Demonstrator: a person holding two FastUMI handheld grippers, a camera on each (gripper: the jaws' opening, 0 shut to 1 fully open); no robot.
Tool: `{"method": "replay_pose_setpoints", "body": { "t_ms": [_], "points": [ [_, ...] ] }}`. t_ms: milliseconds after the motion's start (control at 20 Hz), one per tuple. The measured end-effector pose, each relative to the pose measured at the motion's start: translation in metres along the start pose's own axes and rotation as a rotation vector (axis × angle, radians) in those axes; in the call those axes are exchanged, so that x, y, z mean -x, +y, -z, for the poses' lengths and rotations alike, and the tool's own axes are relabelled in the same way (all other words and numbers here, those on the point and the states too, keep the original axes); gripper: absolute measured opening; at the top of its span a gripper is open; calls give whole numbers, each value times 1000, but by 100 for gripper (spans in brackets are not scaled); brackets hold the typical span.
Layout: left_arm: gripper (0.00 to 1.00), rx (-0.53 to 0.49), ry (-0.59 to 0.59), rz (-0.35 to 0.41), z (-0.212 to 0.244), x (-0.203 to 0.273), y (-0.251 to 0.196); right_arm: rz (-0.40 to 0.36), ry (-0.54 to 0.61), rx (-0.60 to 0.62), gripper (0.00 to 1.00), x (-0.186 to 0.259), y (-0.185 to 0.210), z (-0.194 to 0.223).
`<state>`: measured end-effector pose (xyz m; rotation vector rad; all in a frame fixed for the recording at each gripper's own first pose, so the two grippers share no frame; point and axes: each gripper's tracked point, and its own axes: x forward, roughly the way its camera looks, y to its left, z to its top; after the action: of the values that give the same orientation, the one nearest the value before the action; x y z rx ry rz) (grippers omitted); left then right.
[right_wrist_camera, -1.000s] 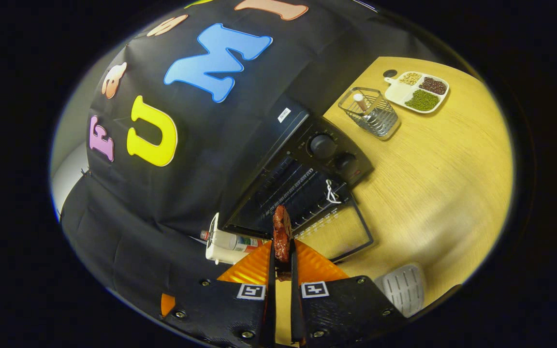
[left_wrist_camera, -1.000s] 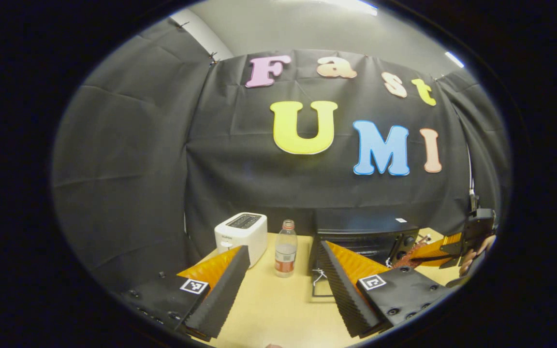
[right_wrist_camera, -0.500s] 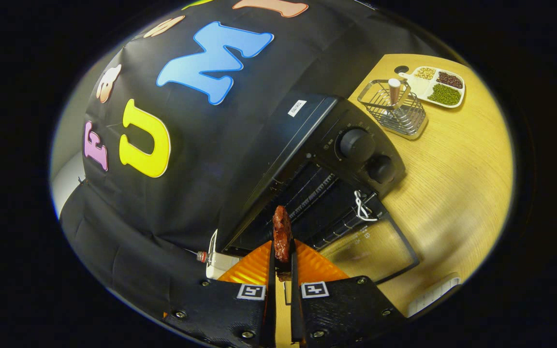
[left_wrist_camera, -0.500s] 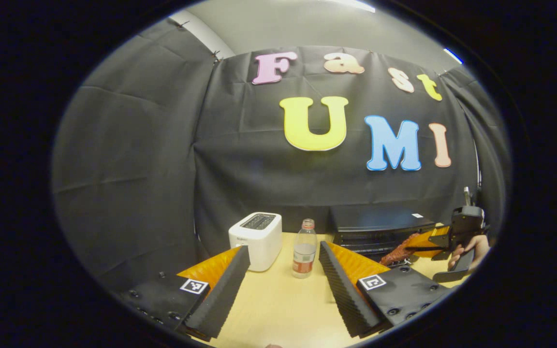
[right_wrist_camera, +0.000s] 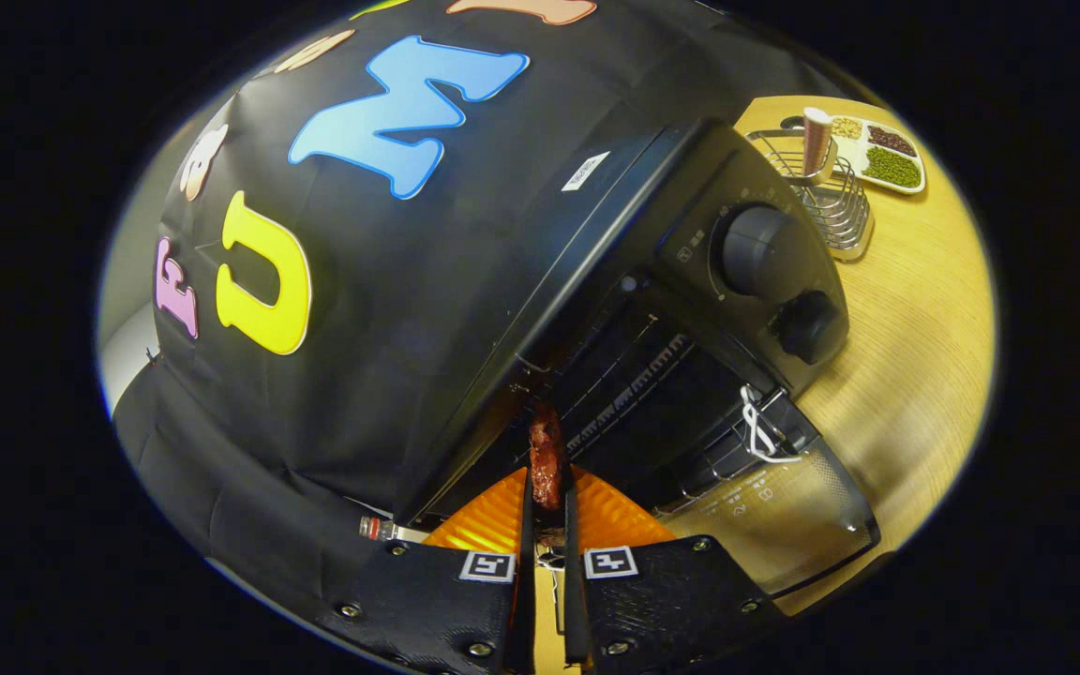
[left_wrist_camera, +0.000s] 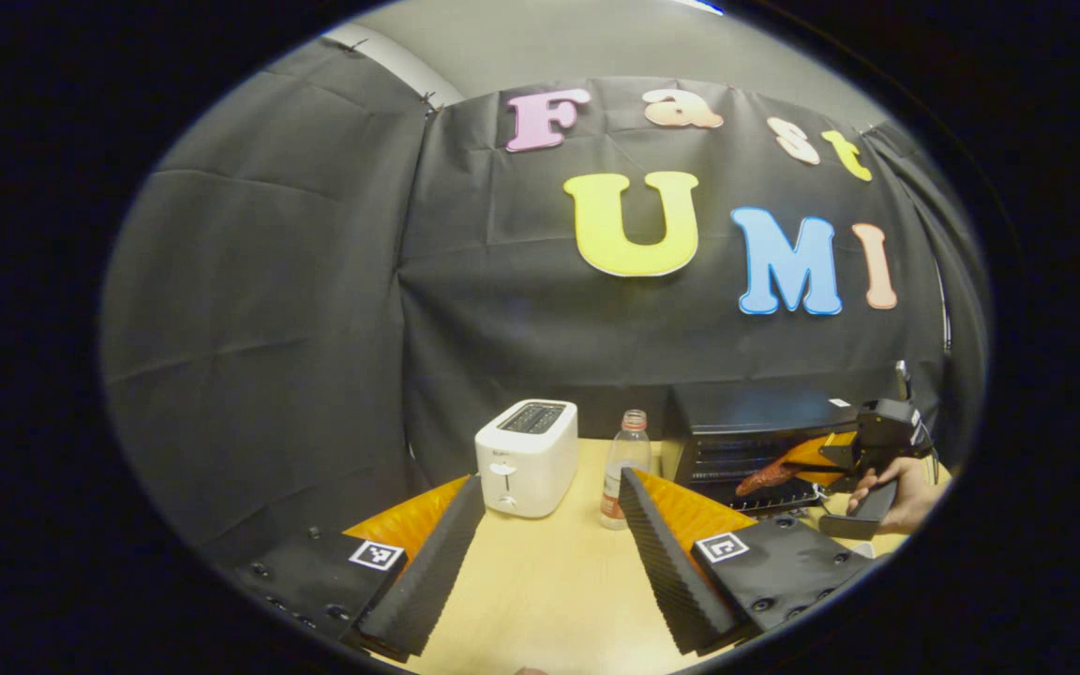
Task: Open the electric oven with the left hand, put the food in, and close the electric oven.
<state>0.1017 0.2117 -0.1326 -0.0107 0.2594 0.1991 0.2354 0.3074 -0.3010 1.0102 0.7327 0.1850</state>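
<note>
The black electric oven [right_wrist_camera: 652, 281] stands at the back of the wooden table with its glass door [right_wrist_camera: 784, 506] folded down and the wire rack [right_wrist_camera: 634, 375] exposed. My right gripper [right_wrist_camera: 546, 487] is shut on a reddish-brown strip of meat [right_wrist_camera: 546, 455], whose tip reaches into the oven's mouth. In the left gripper view the oven [left_wrist_camera: 756, 436] sits at the right, with the right gripper [left_wrist_camera: 817, 457] and the hand [left_wrist_camera: 896, 487] holding the meat [left_wrist_camera: 763, 476] at its opening. My left gripper [left_wrist_camera: 549, 506] hangs open above the table, well left of the oven, with nothing between its fingers.
A white toaster [left_wrist_camera: 527, 456] and a clear bottle [left_wrist_camera: 622, 464] stand left of the oven. A wire basket [right_wrist_camera: 826, 192] and a white tray of beans [right_wrist_camera: 882, 155] lie on the table beyond the oven's knob side.
My right gripper has carried the meat forward from in front of the oven to its open mouth. My left gripper has drifted left and away, still open.
</note>
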Motion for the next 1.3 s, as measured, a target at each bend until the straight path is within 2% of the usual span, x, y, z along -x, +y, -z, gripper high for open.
{"method": "replay_pose_setpoints", "body": {
  "t_ms": [200, 600, 750, 800, 850, 950, 1000, 1050, 1200, 1300],
  "points": [
    [98, -1, 10, -23, 3, 1, 8, -9, -12, 16, 12, -12, 2, -1],
    [100, -20, 11, -17, 2, 1, 1, 67, -37, 97, 12, -24, -18, -8],
    [98, -19, 13, -15, 3, 2, -3, 87, -41, 144, 18, -23, -22, -12],
    [98, -19, 12, -17, 3, 2, -4, 110, -42, 169, 11, -24, -26, -13],
    [98, -19, 14, -17, 3, 2, -5, 129, -44, 188, 24, -23, -29, -13],
    [100, -17, 15, -16, 3, 3, -7, 159, -38, 217, 34, -20, -36, -15],
    [98, -18, 13, -14, 2, 4, -9, 155, -36, 220, 50, -19, -36, -16],
    [98, -20, 12, -12, 2, 4, -11, 155, -35, 229, 48, -16, -36, -16],
    [100, -19, 12, 0, 2, 5, -19, 181, -86, 300, 98, -1, -38, -33],
    [99, -14, 9, 16, 1, 7, -30, 174, -103, 345, 98, 10, -33, -38]
  ]
}}
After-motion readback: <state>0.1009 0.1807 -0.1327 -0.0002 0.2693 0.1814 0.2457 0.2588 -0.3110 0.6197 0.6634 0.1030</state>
